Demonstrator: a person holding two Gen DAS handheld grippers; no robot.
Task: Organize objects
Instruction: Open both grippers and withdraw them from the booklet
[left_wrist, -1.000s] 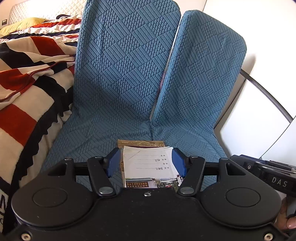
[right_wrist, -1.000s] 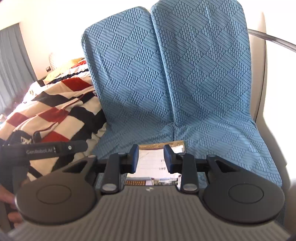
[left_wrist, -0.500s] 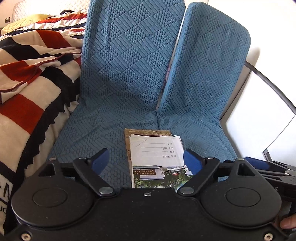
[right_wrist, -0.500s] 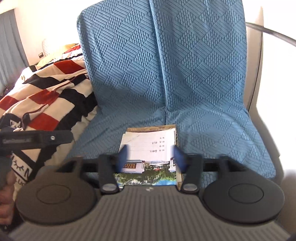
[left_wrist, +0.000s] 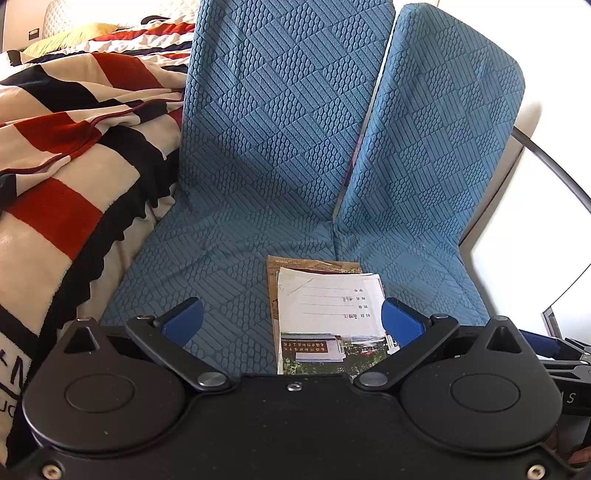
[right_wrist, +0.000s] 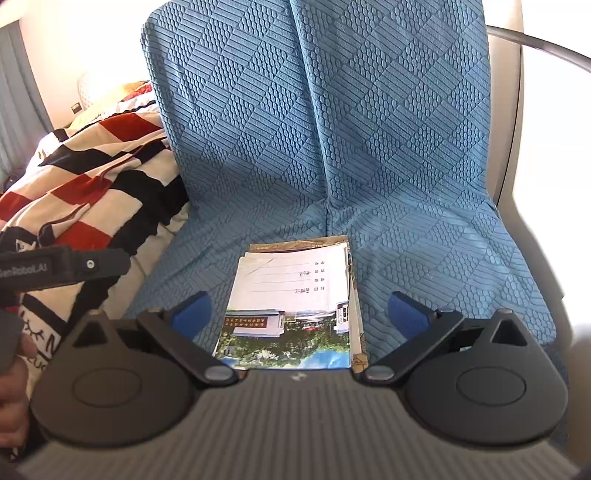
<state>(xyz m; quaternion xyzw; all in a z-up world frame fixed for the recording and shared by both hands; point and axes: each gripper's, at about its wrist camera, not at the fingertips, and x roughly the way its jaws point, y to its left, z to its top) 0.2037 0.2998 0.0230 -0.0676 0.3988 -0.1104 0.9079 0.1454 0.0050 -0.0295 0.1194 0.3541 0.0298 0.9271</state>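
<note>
left gripper (left_wrist: 291, 317): jaws spread wide, just been opening | right gripper (right_wrist: 301, 314): same, nothing gripped

Teal quilted cover (left_wrist: 280, 155), red-black-cream striped blanket (left_wrist: 70, 147)

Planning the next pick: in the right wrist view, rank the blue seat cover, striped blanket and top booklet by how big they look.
1. Blue seat cover, largest.
2. Striped blanket.
3. Top booklet, smallest, though it lies nearest the camera.

place: home bedroom | evidence: bed with striped red, black and cream blanket (left_wrist: 66, 155) at 9 o'clock; yellow pillow (left_wrist: 70, 35) at 11 o'clock; blue-covered chair (left_wrist: 280, 140) at 12 o'clock; grey curtain (right_wrist: 18, 88) at 10 o'clock
</note>
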